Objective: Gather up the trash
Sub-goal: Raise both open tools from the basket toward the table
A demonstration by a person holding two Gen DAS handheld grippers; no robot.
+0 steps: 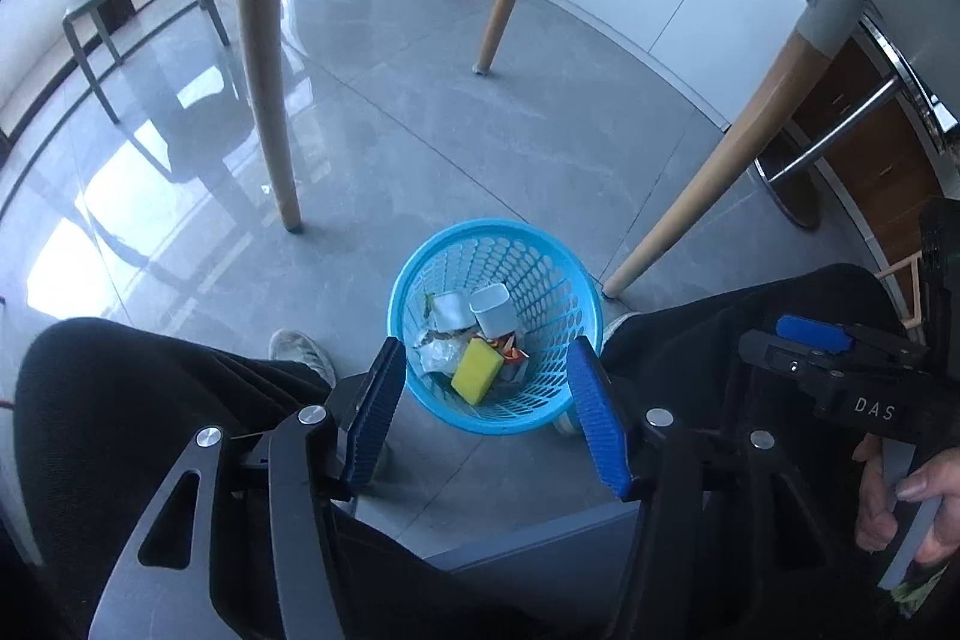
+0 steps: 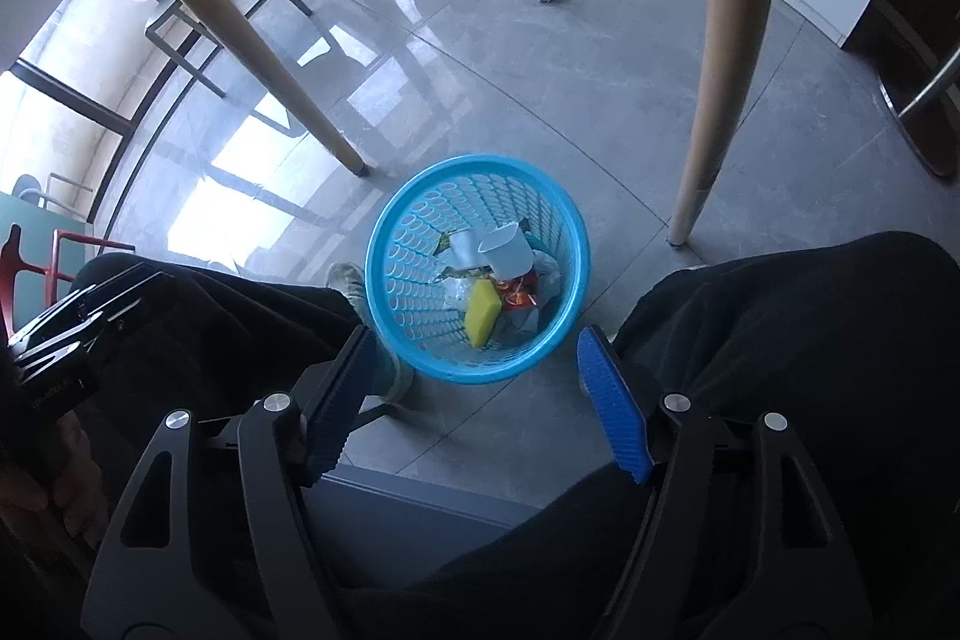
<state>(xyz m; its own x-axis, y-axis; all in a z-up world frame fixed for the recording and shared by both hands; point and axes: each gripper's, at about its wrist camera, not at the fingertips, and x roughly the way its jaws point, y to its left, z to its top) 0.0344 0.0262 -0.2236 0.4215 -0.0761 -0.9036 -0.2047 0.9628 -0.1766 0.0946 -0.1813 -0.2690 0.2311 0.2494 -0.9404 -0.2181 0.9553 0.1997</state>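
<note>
Both grippers, left (image 1: 486,400) and right (image 2: 474,394), hang wide and empty over the bin (image 2: 384,280); lift clear, seek more trash.

Left tool (image 1: 486,412) hangs open over the blue basket (image 1: 543,292) at lower centre, nothing between its blue pads (image 1: 378,412). Inside lie a yellow sponge (image 1: 477,370), two white cups (image 1: 493,316) and wrappers (image 1: 438,355). Right tool (image 1: 831,358) sits at the right edge, a hand (image 1: 906,508) gripping it below.
</note>
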